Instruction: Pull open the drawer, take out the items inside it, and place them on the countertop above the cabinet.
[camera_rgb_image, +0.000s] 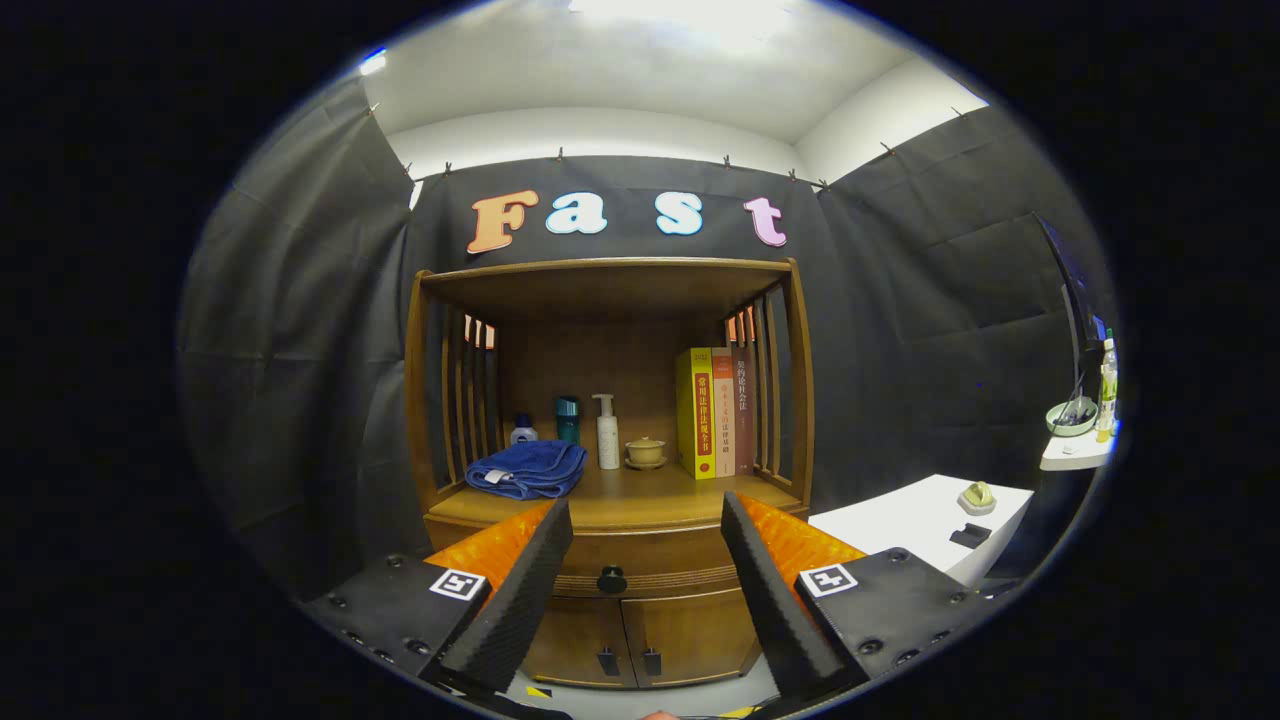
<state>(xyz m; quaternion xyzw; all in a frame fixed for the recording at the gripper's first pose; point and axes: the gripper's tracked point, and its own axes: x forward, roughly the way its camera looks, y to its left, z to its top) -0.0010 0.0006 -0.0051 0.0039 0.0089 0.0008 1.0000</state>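
The gripper points level at the closed drawer's knob, fingers spread wide, seemingly short of it.

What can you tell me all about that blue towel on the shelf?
The blue towel is soft-looking cloth, loosely folded into a rumpled bundle with a small pale tag at its front edge. It lies on the wooden countertop, toward the slatted side of the cabinet, in front of a small bottle and a teal cup. The open gripper is well short of it; nothing but the countertop appears to touch it.
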